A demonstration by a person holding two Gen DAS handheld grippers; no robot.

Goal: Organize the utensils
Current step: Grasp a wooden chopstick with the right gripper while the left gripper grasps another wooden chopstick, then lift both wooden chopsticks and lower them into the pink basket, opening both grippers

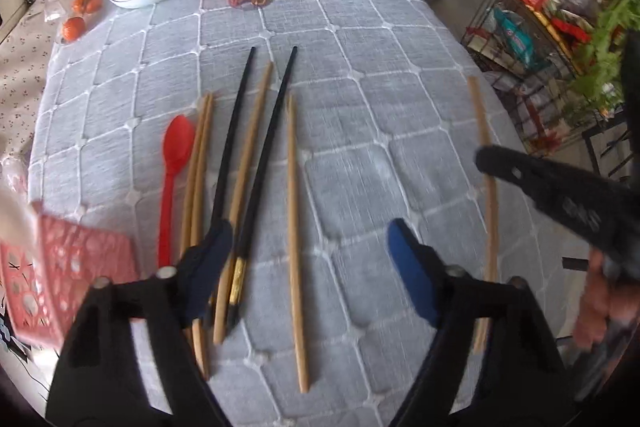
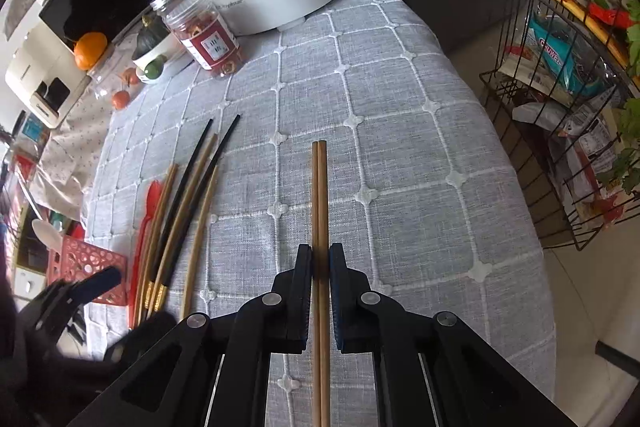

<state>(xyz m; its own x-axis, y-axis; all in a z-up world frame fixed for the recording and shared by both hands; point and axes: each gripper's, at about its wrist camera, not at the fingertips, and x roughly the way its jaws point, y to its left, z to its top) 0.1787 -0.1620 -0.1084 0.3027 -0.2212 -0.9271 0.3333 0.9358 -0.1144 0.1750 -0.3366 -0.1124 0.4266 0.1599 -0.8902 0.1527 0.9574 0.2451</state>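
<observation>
Right gripper [image 2: 320, 259], jaws clamped on a pair of wooden chopsticks [image 2: 320, 195] running straight ahead above the grey quilted tablecloth [image 2: 400, 131]; left gripper [image 1: 310, 259], jaws parted and empty, over loose chopsticks [image 1: 294, 187] beside red spoon [image 1: 174, 163] and pink basket [image 1: 60, 267].

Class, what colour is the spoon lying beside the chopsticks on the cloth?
The spoon is red; the left wrist view shows it best.

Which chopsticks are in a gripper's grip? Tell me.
The wooden pair off to the right, clamped in the right gripper. The other chopsticks lie loose beside the red spoon.
</observation>
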